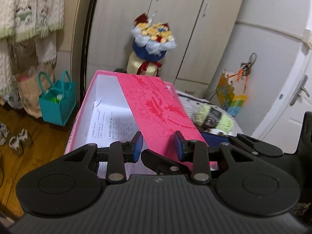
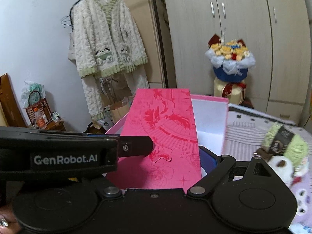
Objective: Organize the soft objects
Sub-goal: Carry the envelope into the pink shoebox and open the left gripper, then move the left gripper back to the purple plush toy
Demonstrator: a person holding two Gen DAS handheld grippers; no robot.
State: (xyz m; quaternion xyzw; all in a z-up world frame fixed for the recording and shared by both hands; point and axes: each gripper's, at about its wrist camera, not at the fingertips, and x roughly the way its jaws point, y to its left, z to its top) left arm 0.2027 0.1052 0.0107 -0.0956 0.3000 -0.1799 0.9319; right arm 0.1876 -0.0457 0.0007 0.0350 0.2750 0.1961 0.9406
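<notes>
Bedroom wardrobes [image 2: 234, 29] fill the background, with a bouquet [image 1: 154, 37] in front of them. A pink box [image 1: 81, 117] stands by the striped bed cover [image 2: 243, 132], and its lid [image 1: 156, 105] lies askew across the opening.

The left tongs [image 1: 158, 146] have their pads only narrowly apart over the near end of the lid. I cannot tell whether they pinch it. The right tongs [image 2: 159, 156] stand wide across the lid's width. One blue pad is just beside its right edge and the other finger is hidden, so a grip there cannot be confirmed either.

The step in hand looks like clearing the lid so the box can take the soft things. It seems best to lift the lid level with both tools and set it fully aside without tipping the box.

The green yarn ball [image 2: 288, 142] and a white plush toy [image 2: 280, 165] wait on the bed cover, right of the box. Printed paper lies inside the box. A teal bag [image 1: 58, 101] stands on the floor and a cardigan [image 2: 109, 39] hangs behind, both away from the work.
</notes>
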